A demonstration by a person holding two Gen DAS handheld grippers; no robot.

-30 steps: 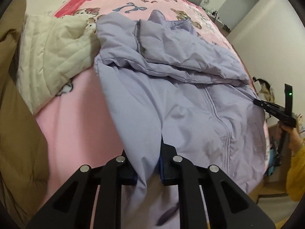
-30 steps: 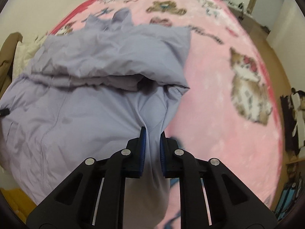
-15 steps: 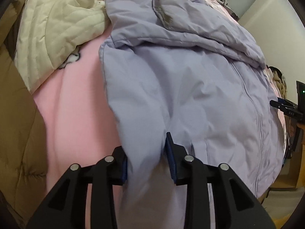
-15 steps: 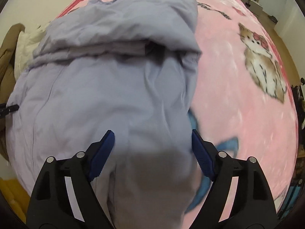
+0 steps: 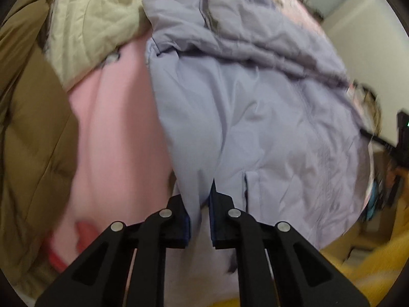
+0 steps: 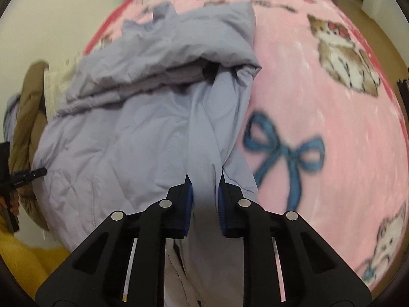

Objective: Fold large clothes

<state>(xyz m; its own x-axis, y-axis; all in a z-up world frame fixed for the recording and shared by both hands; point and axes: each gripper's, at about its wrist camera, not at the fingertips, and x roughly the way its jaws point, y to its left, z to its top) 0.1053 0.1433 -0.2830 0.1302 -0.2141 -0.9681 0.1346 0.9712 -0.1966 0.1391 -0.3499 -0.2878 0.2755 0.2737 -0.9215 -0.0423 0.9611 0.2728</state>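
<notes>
A large lilac padded jacket (image 5: pixel 255 97) lies on a pink blanket (image 5: pixel 115 128), its top part folded down over the body. My left gripper (image 5: pixel 199 204) is shut on the jacket's lower left hem. In the right wrist view the jacket (image 6: pixel 143 128) fills the left half, and my right gripper (image 6: pixel 204 199) is shut on a fold of its lower right hem. The right gripper also shows at the right edge of the left wrist view (image 5: pixel 393 140); the left gripper shows at the left edge of the right wrist view (image 6: pixel 25 175).
A cream quilted garment (image 5: pixel 94 25) and a brown coat (image 5: pixel 25 128) lie left of the jacket. The pink blanket (image 6: pixel 332 115) with cat and blue bow prints spreads to the right. A wall (image 6: pixel 51 12) runs along the bed's far side.
The right gripper opened wide half a second ago and has closed again on the hem. The left gripper opened a little and has closed again. Both pulled back toward the bed's near edge.
</notes>
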